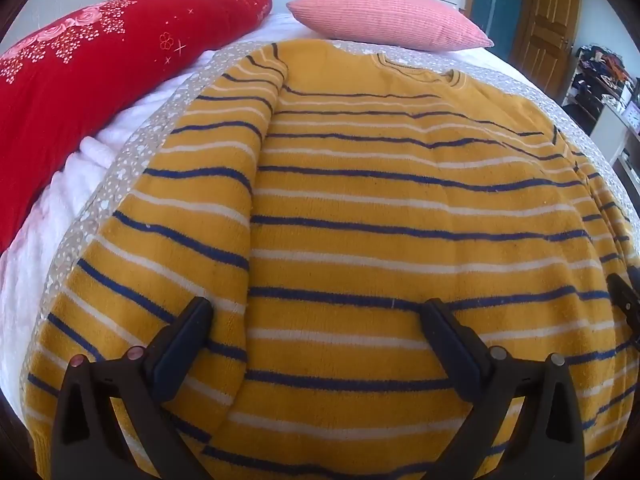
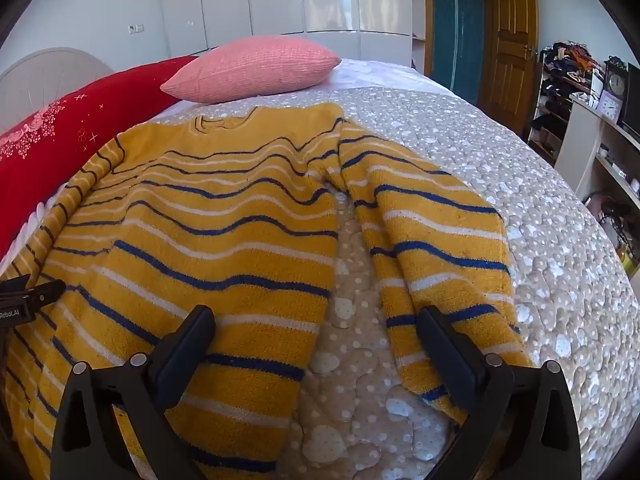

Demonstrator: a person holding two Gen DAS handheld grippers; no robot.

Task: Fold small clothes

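A yellow sweater (image 1: 380,208) with blue and white stripes lies flat on the bed, collar at the far end. Its left sleeve (image 1: 192,208) lies along the body's left edge. In the right wrist view the sweater (image 2: 192,232) fills the left and its right sleeve (image 2: 432,240) lies spread to the right, apart from the body. My left gripper (image 1: 316,316) is open, low over the sweater's lower body. My right gripper (image 2: 316,324) is open over the gap between body and right sleeve. The left gripper's tip (image 2: 36,296) shows at the left edge.
The sweater rests on a beige dotted quilt (image 2: 520,184). A red pillow (image 1: 88,76) and a pink pillow (image 1: 384,16) lie at the head of the bed. A wooden door (image 2: 512,40), white wardrobe and cluttered shelves (image 2: 580,92) stand beyond the bed.
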